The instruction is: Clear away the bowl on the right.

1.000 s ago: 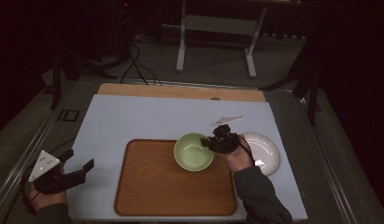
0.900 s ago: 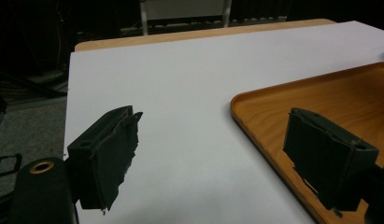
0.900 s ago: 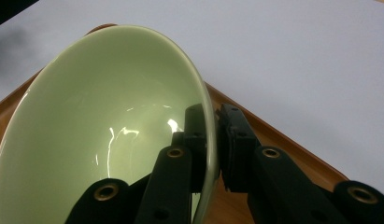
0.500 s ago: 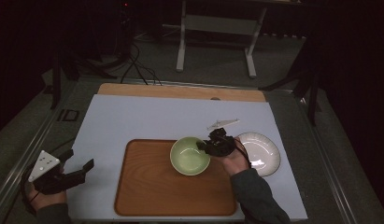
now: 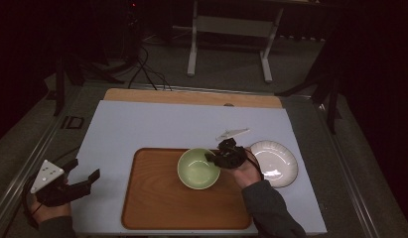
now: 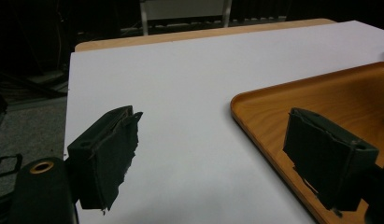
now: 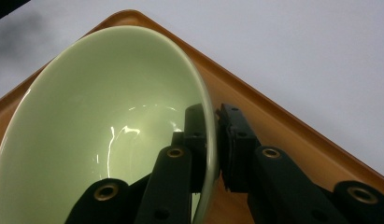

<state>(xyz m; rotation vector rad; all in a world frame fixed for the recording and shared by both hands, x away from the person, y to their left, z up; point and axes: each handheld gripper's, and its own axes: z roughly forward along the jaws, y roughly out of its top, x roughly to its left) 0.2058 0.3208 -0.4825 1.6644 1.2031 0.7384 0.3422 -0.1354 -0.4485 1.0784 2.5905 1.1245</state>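
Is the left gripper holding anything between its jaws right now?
No, the left gripper has its jaws spread wide over the white table, with nothing between them.

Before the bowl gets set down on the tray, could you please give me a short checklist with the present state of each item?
1. Right gripper clamped on the green bowl rim, one jaw inside, one outside: ok.
2. Bowl over the wooden tray: ok.
3. Bowl lifted or resting on the tray: cannot tell.
4. Left gripper open, off to the tray's left: ok.
5. White plate beside the tray, apart from the bowl: ok.
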